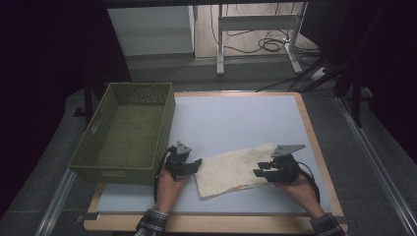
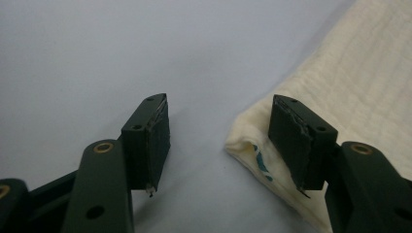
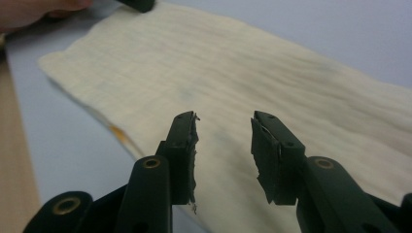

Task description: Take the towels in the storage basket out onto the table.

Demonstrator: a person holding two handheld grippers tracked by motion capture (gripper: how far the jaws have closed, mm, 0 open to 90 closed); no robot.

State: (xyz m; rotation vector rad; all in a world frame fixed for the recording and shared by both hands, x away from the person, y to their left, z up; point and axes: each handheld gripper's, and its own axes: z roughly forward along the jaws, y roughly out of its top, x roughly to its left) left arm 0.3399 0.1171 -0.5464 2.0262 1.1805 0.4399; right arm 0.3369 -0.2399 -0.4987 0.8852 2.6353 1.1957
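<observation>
Lying flat beside the basket [image 1: 123, 130], the folded cloth [image 1: 236, 169] looks soft, light and limp; take its corners. Left claw [image 1: 195, 164] and right claw [image 1: 260, 169] are both released.

Dim overall, dark surroundings (high view grainy); gripper views soft, near edges blurred

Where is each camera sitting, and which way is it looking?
High view: above the person's side, looking forward and down on the table, green basket and cream cloth; both hands, left gripper and right gripper show.
Left gripper view: rides the left gripper, looking along its open jaws at the cloth's corner.
Right gripper view: rides the right gripper, open jaws over the cloth.
Shared: all see the cloth.
</observation>
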